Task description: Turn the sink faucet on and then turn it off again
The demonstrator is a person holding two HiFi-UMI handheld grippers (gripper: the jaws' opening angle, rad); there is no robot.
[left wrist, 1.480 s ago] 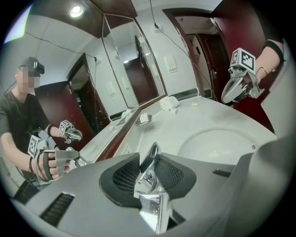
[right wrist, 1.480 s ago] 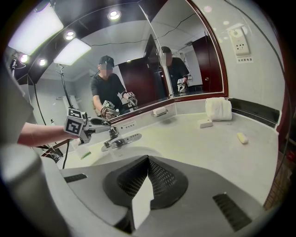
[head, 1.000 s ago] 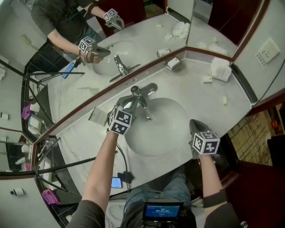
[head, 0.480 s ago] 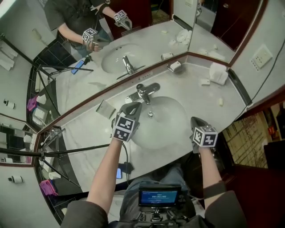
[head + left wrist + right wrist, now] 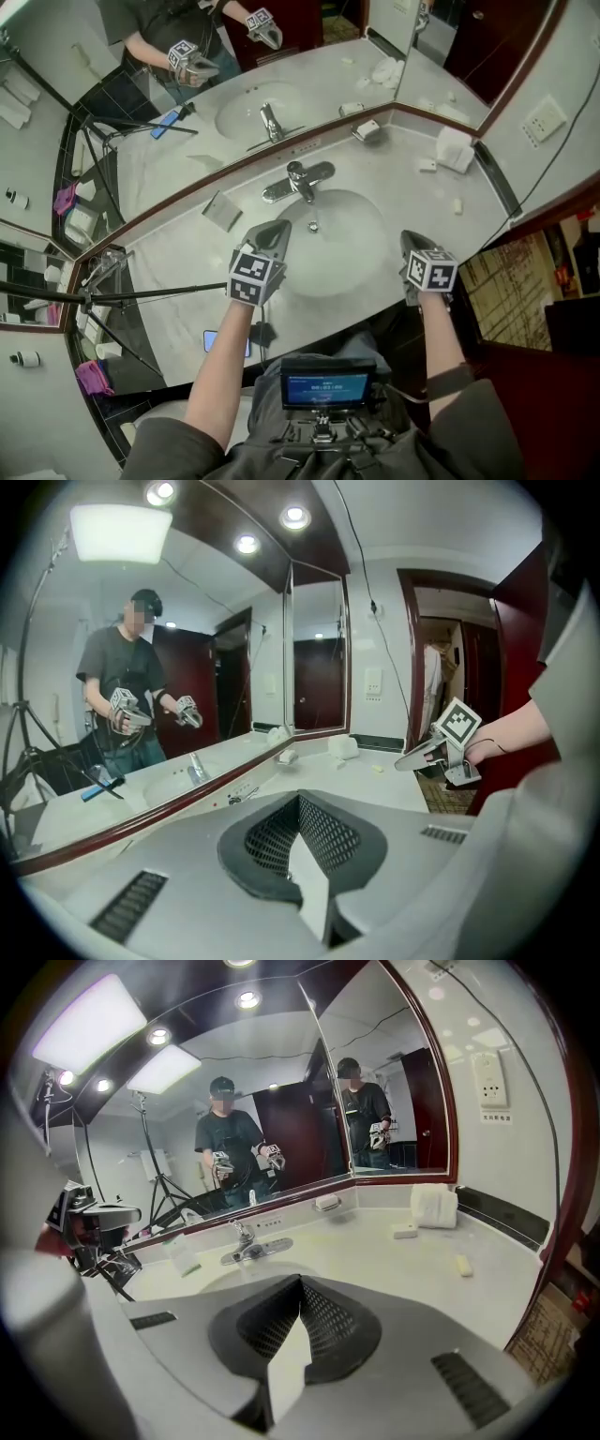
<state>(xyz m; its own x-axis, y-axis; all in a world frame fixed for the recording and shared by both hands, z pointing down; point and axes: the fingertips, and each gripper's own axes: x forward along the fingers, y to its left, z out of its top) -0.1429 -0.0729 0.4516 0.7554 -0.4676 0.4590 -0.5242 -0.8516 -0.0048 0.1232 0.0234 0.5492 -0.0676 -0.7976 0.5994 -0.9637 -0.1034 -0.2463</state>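
The left gripper [image 5: 272, 230], just in front of the faucet [image 5: 298, 180], is nearer to it than the right gripper [image 5: 412, 242]; both are closed, empty.

A folded white towel [image 5: 457, 148] sits in the counter's [image 5: 412, 202] back corner, below the mirror [image 5: 309, 66]. Near it lie a small white box [image 5: 427, 165] and a pale soap bar [image 5: 457, 206]. A lit phone [image 5: 225, 342] shows by the front edge.

Left gripper [image 5: 278, 228] hovers over the sink [image 5: 349, 255] (clear of faucet [image 5: 300, 179]).
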